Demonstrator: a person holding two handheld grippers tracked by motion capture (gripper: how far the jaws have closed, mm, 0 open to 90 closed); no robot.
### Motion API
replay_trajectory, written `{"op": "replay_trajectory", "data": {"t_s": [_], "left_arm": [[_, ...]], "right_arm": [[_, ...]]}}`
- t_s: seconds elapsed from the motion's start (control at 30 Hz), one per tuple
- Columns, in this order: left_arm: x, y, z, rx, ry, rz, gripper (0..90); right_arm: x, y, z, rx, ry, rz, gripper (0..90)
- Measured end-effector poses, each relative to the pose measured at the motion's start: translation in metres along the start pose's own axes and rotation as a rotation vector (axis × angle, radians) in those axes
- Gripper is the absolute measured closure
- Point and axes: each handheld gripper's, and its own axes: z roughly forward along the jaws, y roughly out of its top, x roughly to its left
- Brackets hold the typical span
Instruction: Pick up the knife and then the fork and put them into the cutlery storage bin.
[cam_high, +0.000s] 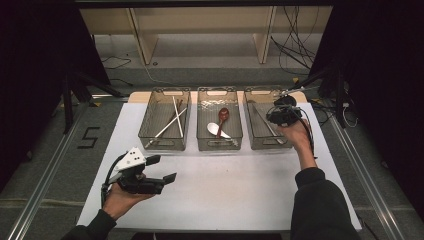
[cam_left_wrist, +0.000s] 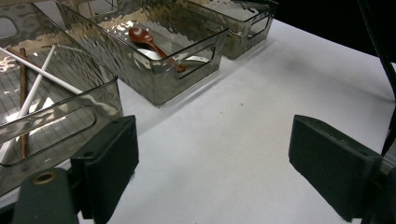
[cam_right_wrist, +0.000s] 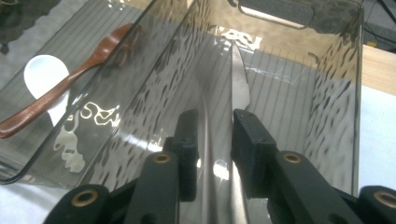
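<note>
Three clear plastic bins stand in a row at the back of the white mat. The left bin (cam_high: 164, 141) holds chopsticks (cam_high: 172, 120). A brown wooden spoon (cam_high: 222, 116) and a white spoon (cam_high: 215, 129) lie in the middle bin (cam_high: 220, 145). My right gripper (cam_high: 276, 116) hangs over the right bin (cam_high: 264, 144). In the right gripper view its jaws (cam_right_wrist: 215, 126) stand close together on a metal knife (cam_right_wrist: 239, 79), whose blade points toward the bin's far end. My left gripper (cam_high: 167, 168) is held open above the mat's front left, with nothing between its jaws (cam_left_wrist: 212, 154).
The white mat (cam_high: 225, 185) has bare room in front of the bins. A wooden shelf frame (cam_high: 200, 30) and loose cables (cam_high: 295, 45) lie beyond the table. Black stands (cam_high: 67, 100) flank both sides.
</note>
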Motion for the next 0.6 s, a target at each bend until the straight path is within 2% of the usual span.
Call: {"op": "replay_trajectory", "data": {"t_s": [0.1,0.3,0.5,0.6], "left_arm": [[0.000,0.000,0.000,0.005,0.000,0.003,15.4],[0.000,0.000,0.001,0.006,0.002,0.004,15.4],[0.000,0.000,0.001,0.005,0.002,0.001,15.4],[0.000,0.000,0.001,0.002,0.003,0.000,15.3]], "right_arm": [[-0.002,-0.001,-0.005,-0.011,0.013,0.008,64.3],[-0.002,-0.005,-0.014,-0.012,0.025,0.017,57.4],[0.006,-0.009,-0.027,-0.046,0.055,-0.016,52.7],[0.009,-0.011,-0.035,-0.066,0.072,-0.015,50.1]]}}
